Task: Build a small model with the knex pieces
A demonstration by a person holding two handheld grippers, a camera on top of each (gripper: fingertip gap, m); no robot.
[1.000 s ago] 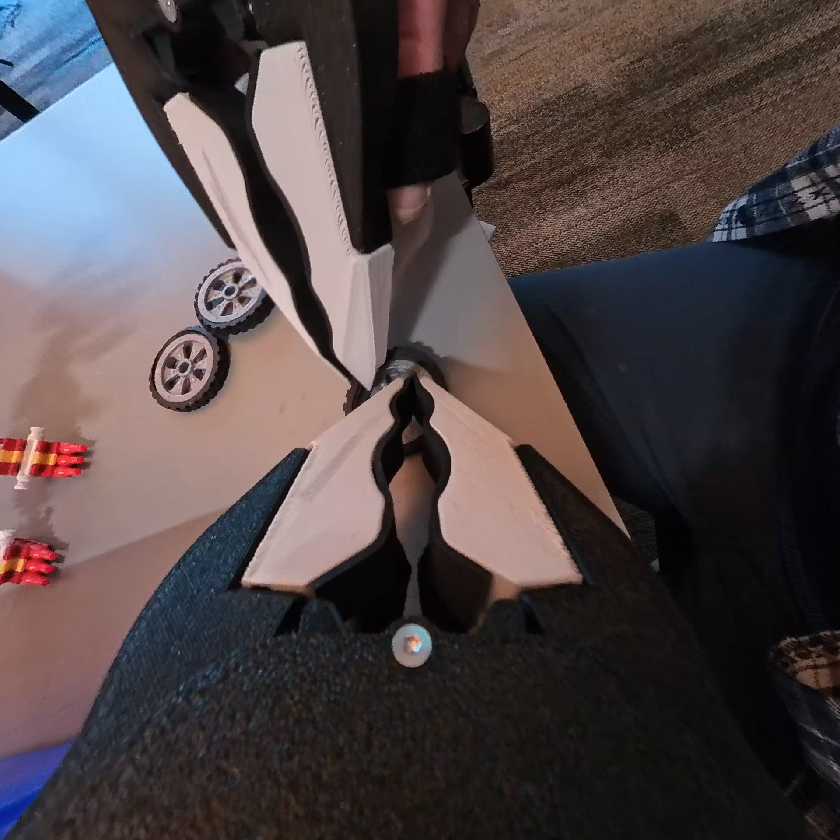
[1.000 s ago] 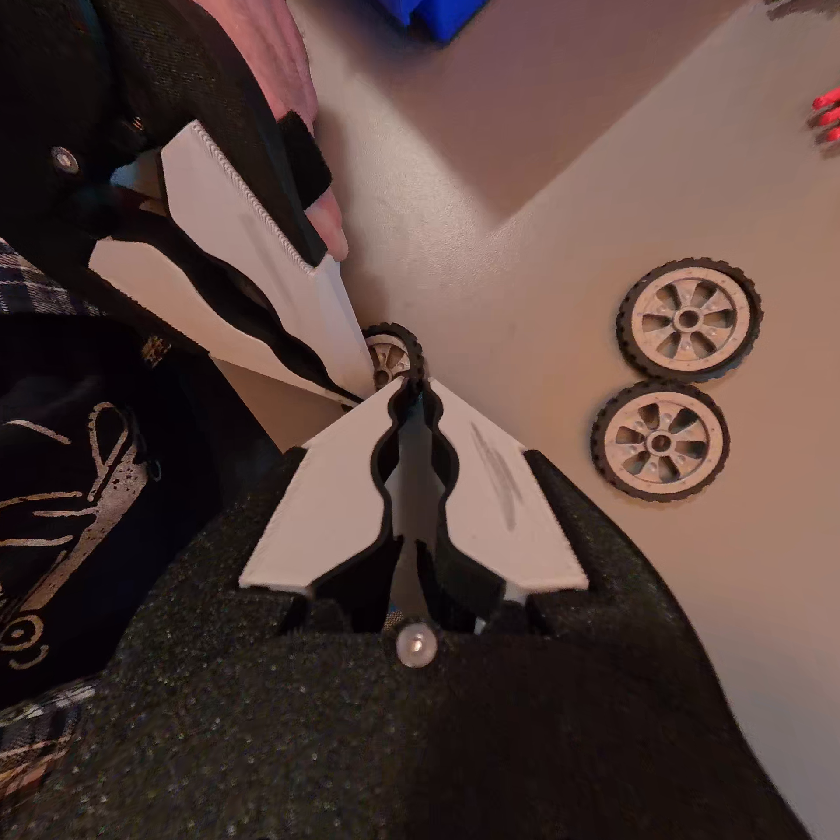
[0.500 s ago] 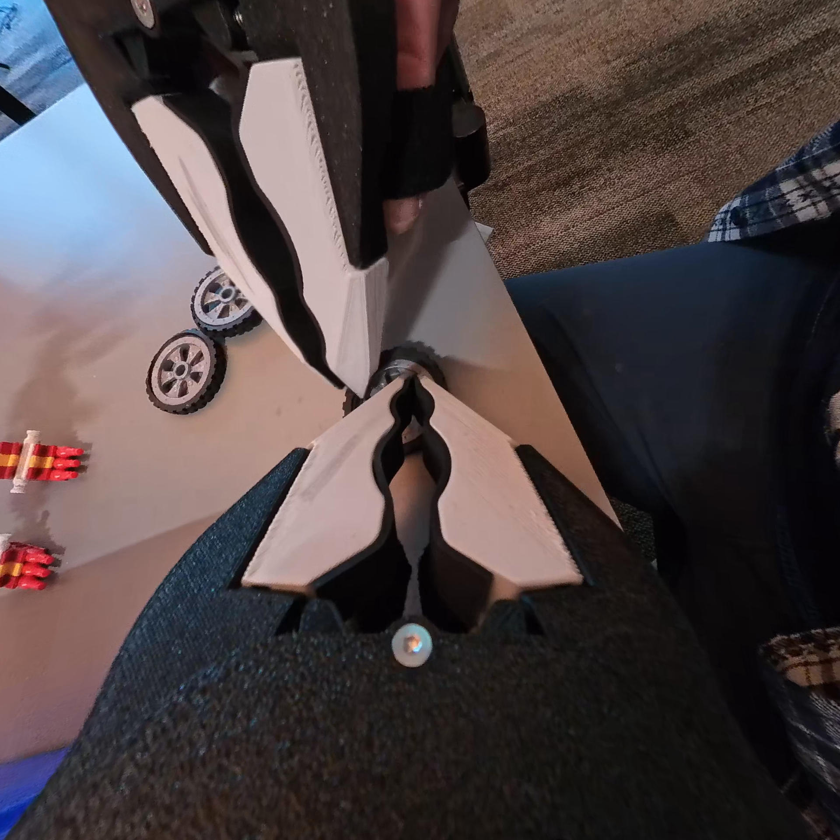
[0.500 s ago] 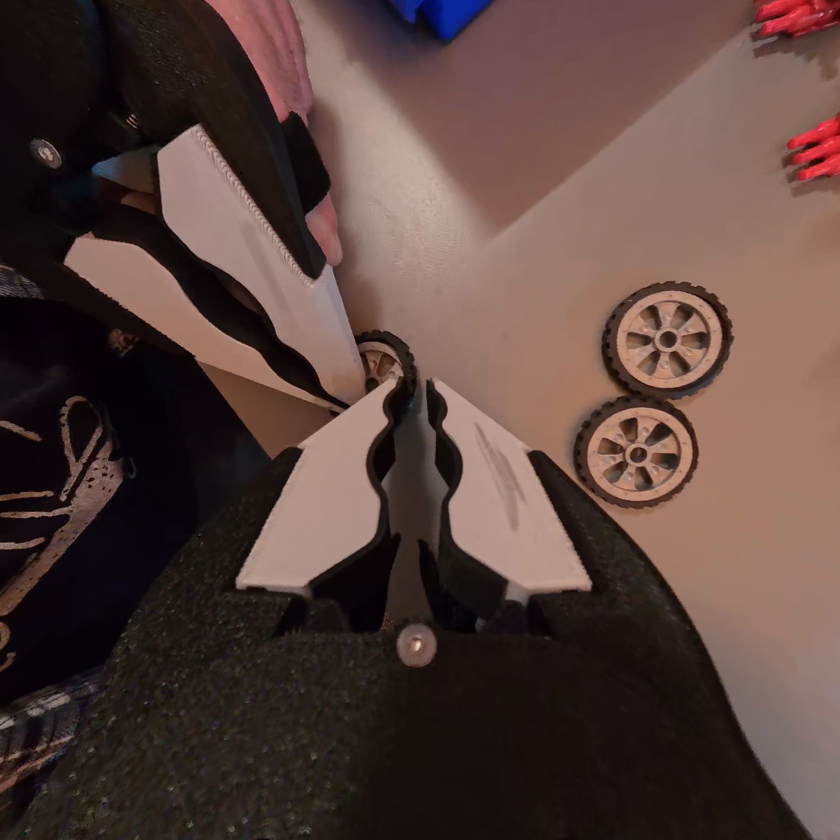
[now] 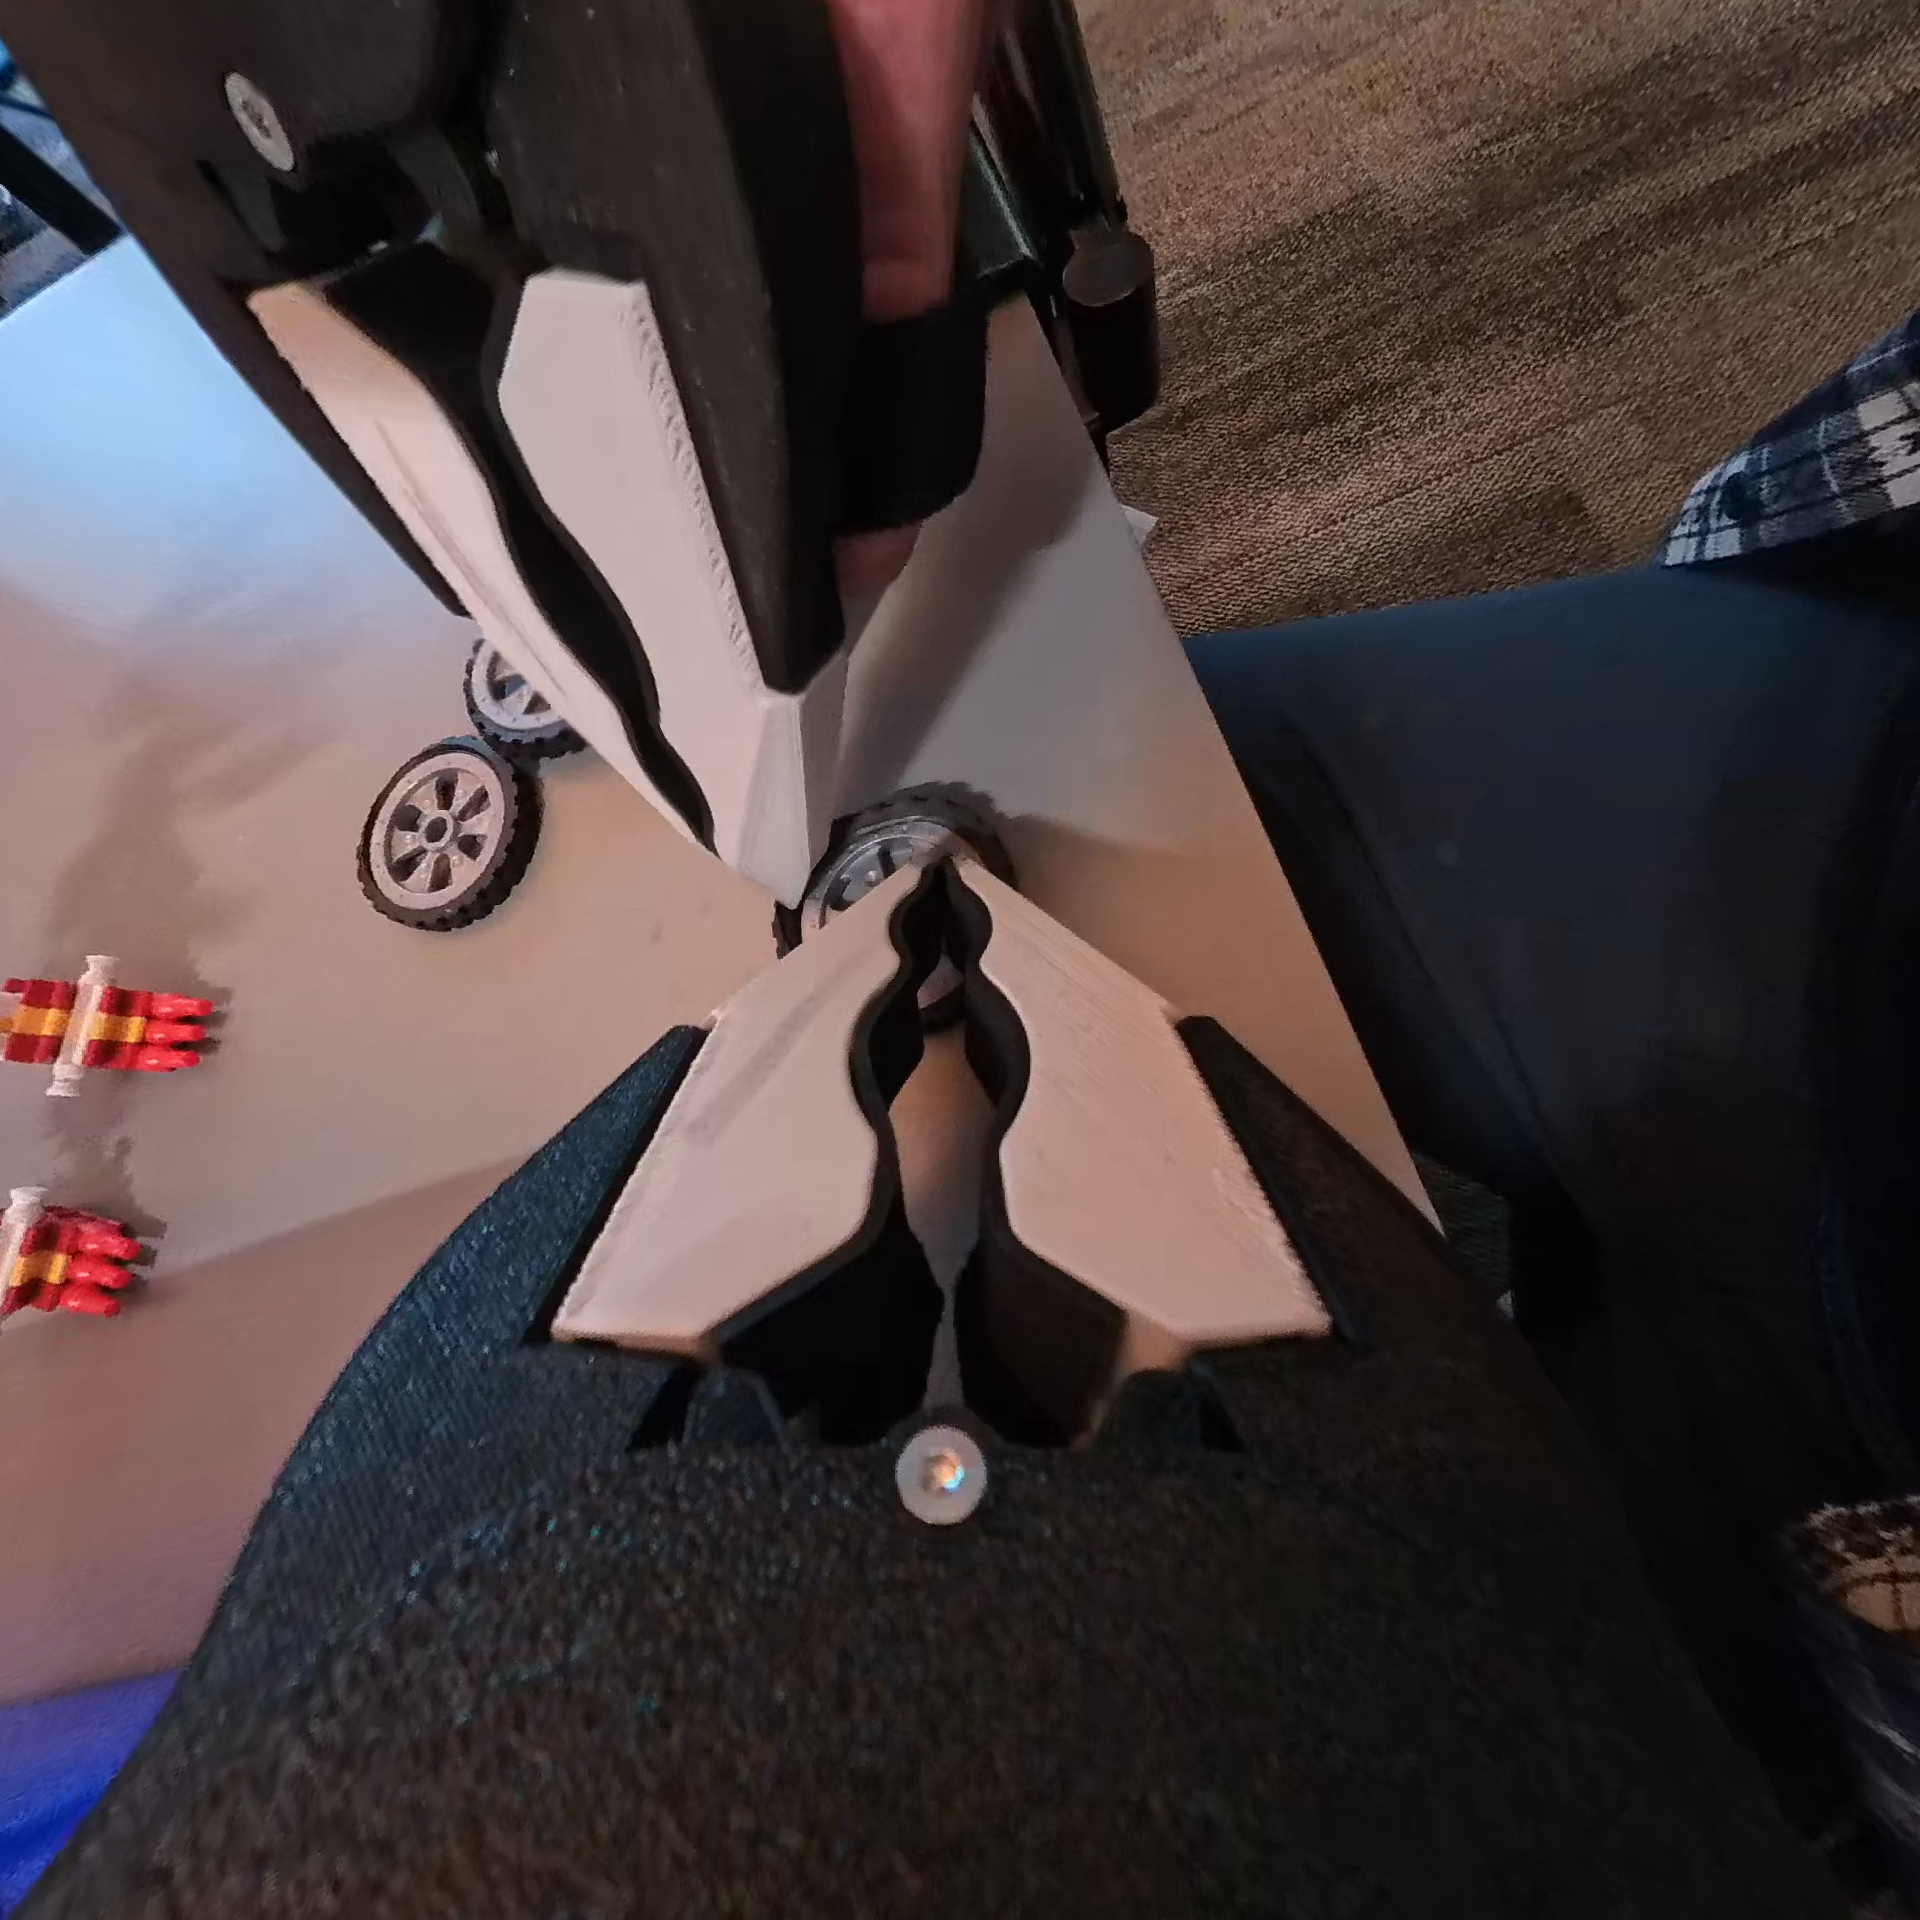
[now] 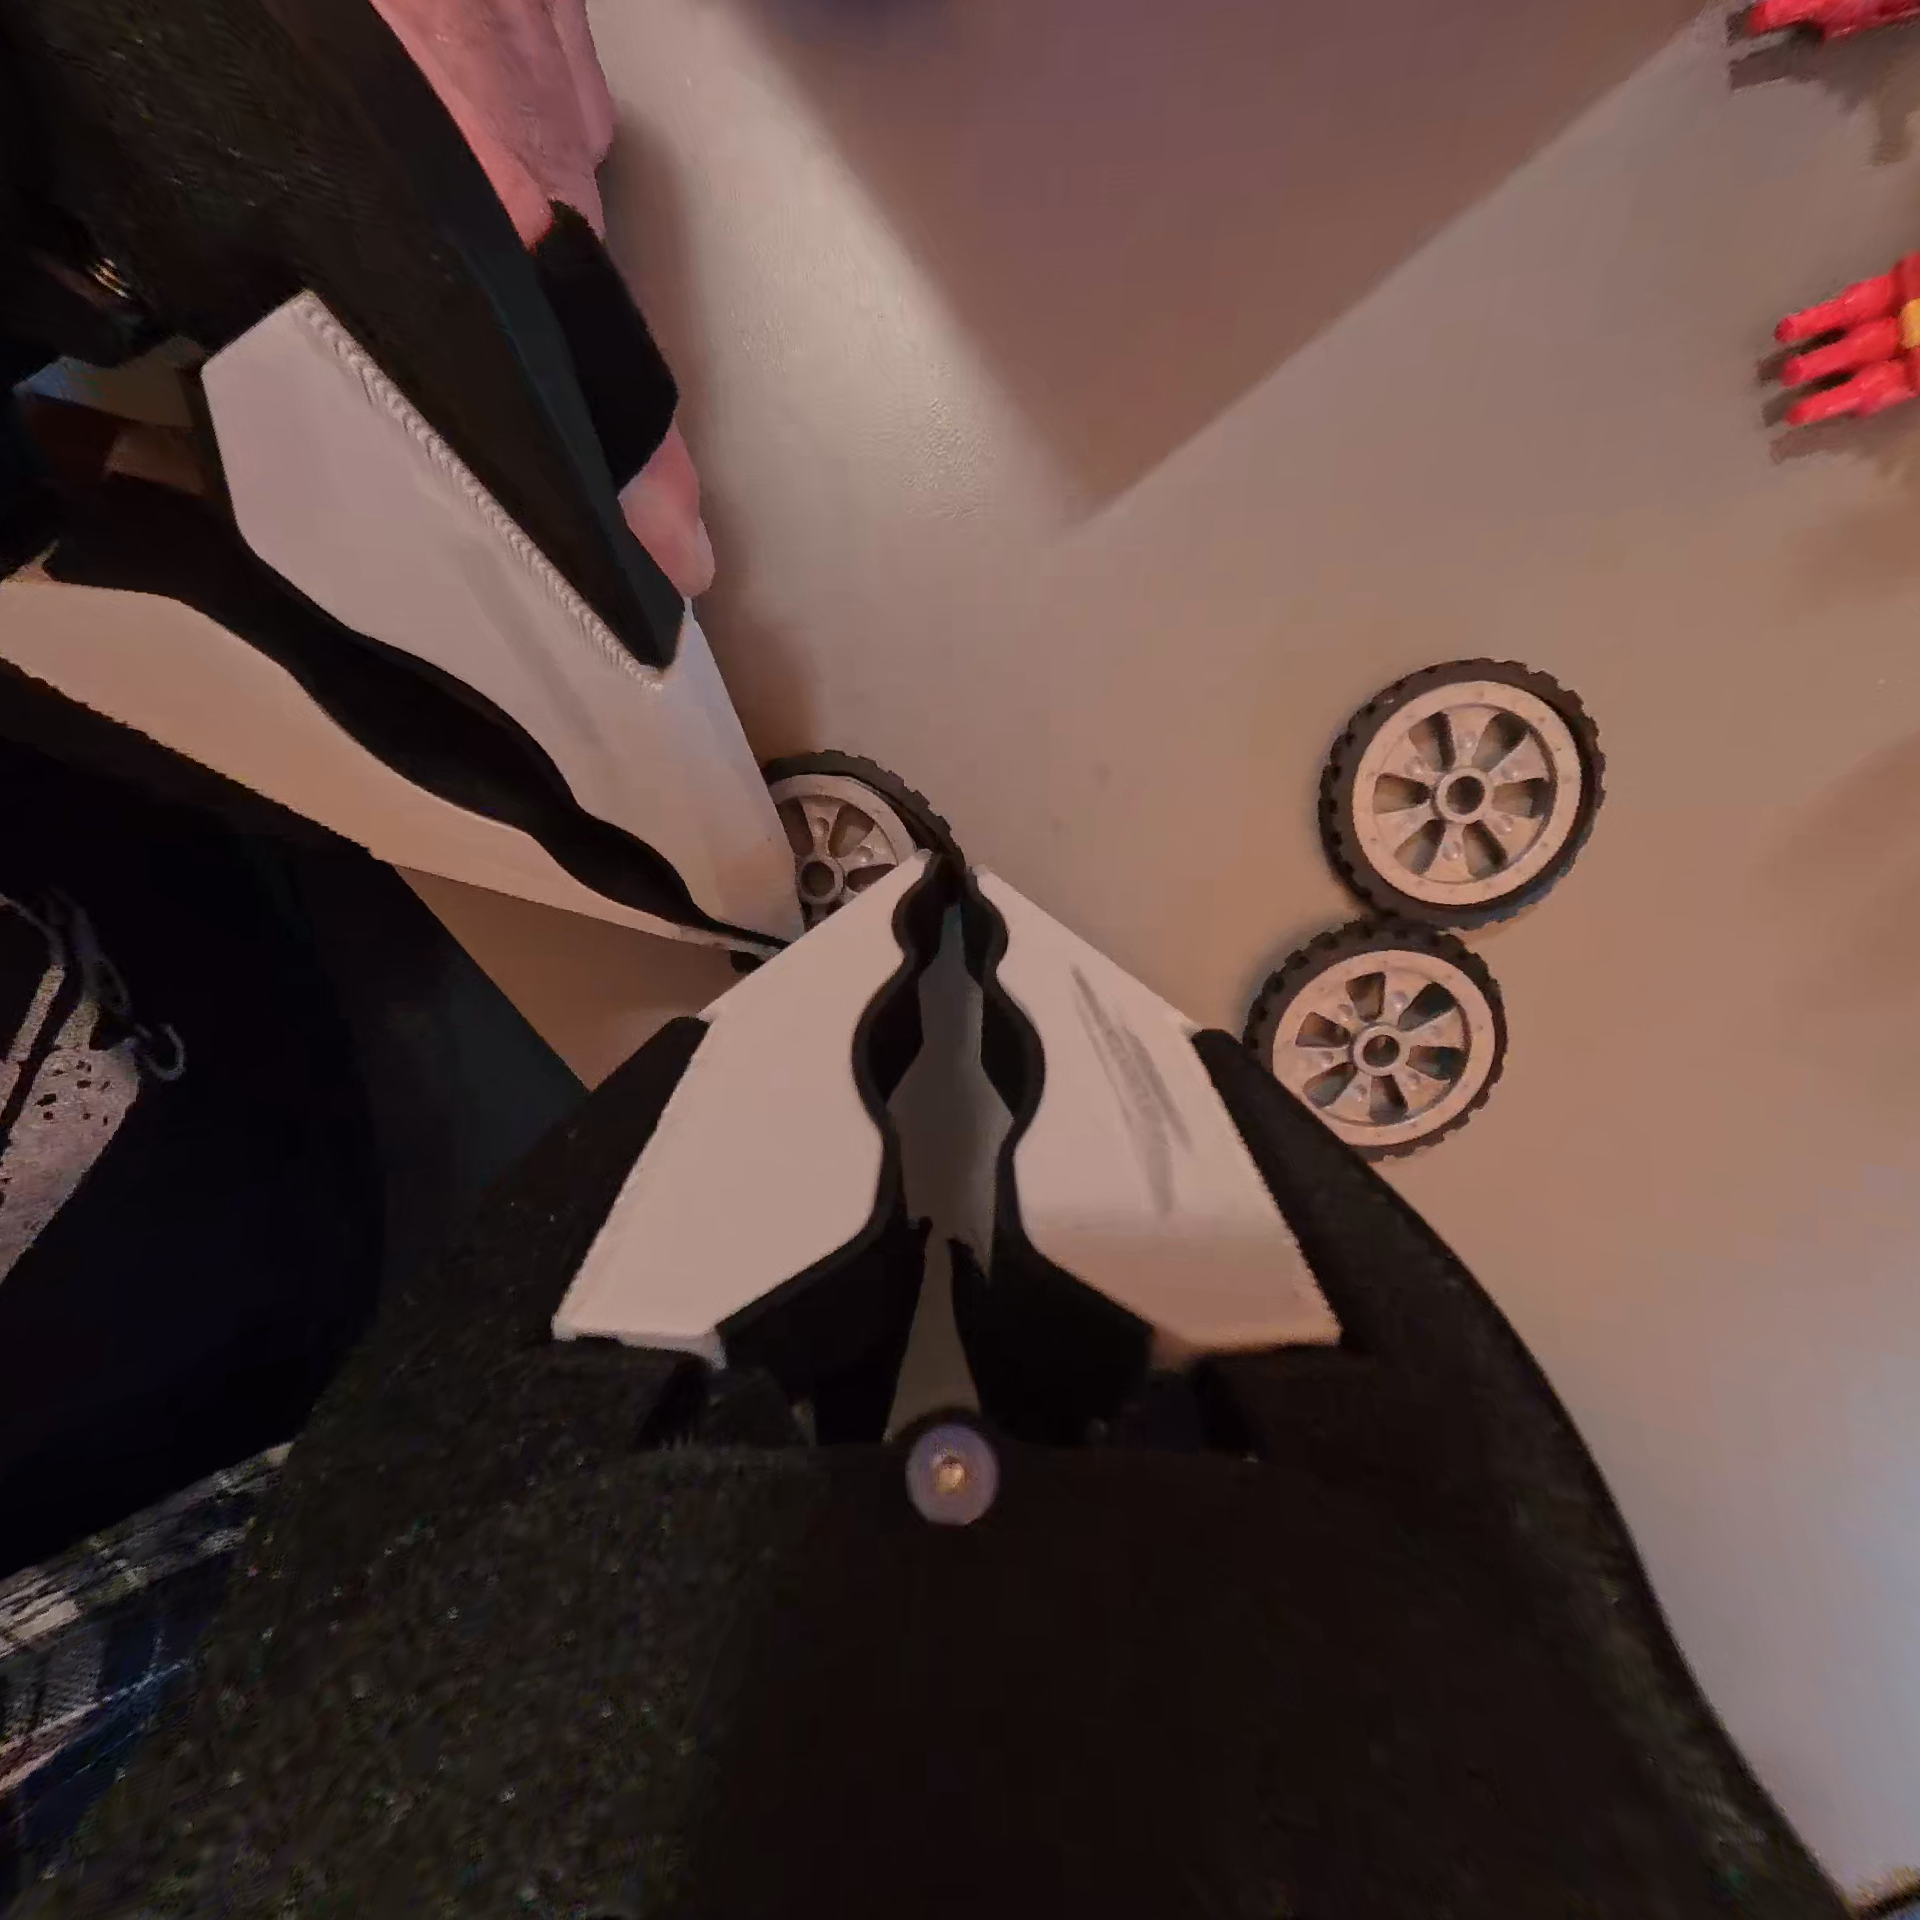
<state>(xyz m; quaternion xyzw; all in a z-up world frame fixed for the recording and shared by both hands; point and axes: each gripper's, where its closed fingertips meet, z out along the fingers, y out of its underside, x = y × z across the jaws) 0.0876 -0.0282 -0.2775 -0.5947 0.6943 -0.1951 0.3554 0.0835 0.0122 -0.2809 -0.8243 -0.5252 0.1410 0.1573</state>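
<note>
The pale counter (image 6: 1351,520) carries everything. Both claws meet at its near corner: the left claw (image 5: 940,883) is clamped on a small grey wheel (image 5: 883,847) with a black tyre, and the right claw (image 6: 951,873) has its tips closed on the same wheel's rim. Two loose wheels (image 6: 1463,795) lie side by side, touching, right of the claws in the right wrist view. Red toy pieces (image 5: 104,1023) lie farther off.

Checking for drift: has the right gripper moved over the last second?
Yes. In the left wrist view it has swung left: the right gripper now hides most of the farther loose wheel, fully visible before.
</note>
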